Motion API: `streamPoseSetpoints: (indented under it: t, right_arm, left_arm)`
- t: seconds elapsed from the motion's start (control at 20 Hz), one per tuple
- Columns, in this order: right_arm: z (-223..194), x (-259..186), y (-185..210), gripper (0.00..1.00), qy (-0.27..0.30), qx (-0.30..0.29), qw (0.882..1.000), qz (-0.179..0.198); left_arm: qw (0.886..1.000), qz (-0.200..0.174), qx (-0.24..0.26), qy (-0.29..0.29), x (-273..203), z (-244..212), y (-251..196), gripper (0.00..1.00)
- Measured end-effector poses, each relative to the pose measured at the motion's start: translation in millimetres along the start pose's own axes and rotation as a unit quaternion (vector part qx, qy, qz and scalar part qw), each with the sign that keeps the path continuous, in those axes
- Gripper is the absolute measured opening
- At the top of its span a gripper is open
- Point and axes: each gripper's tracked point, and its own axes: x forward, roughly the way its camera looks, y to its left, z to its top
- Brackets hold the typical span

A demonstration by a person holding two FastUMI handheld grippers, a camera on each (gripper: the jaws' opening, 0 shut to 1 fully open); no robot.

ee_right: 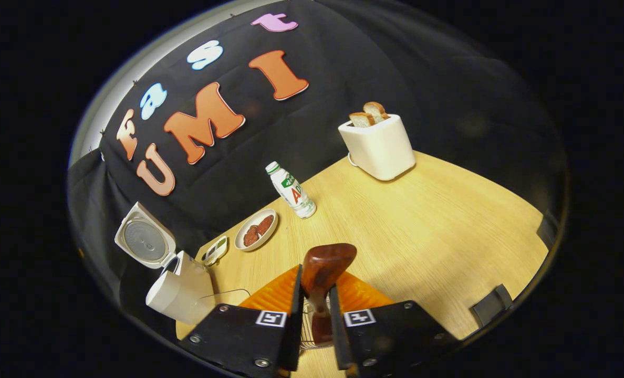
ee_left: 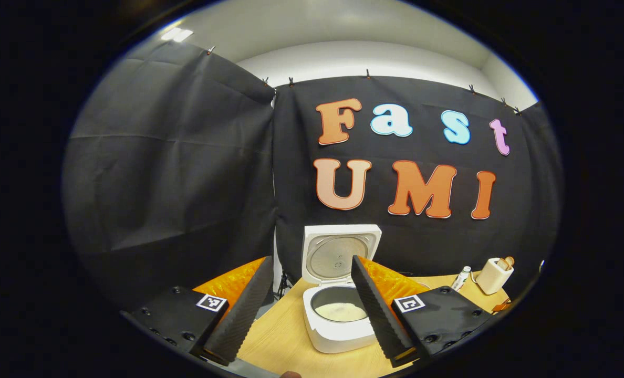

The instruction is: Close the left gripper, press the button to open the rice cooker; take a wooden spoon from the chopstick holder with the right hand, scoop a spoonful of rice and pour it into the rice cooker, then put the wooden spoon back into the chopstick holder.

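— So, where do the tongs stand?

— Left gripper [ee_left: 312,307] hangs with its fingers spread wide and nothing between them. Straight ahead through that gap sits the rice cooker [ee_left: 341,320], lid [ee_left: 340,253] swung up and upright at the back, white rice lying in the inner pot.

— And the other one?

— Right gripper [ee_right: 314,310] has its two fingers pressed close on the handle of the wooden spoon [ee_right: 323,275]; the dark bowl of the spoon stands up above the fingertips. A wire holder [ee_right: 308,328] shows just under the fingers, around the lower handle. Whether the spoon's end sits inside it, I cannot tell.

— Room to move?

— In the right gripper view the wooden table [ee_right: 422,231] is bare across its middle and out to the near edge, where two black clamps grip the rim. The cooker stands off at the table's left edge, in front of the black cloth. Near the back edge stand a plate of food [ee_right: 257,229], a small bottle [ee_right: 292,190] and a toaster [ee_right: 379,144] holding bread, all well apart from the spoon.
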Motion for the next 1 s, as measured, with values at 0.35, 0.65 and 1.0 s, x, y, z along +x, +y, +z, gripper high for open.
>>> streamPoseSetpoints:
  t: [0.35,0.65,1.0]
  right_arm:
    - [2,-2,5,0.03,-0.003,-0.010,1.000,-0.012]
    - [34,-30,37,0.03,-0.043,-0.084,0.995,-0.019]
    - [74,-72,98,0.02,-0.111,-0.179,0.978,-0.009]
  left_arm:
    - [1.000,-0.001,-0.005,0.001,0,-1,4,1.00]
    - [1.000,-0.009,-0.006,-0.005,2,3,5,1.00]
    - [1.000,-0.026,-0.010,-0.002,10,2,5,1.00]
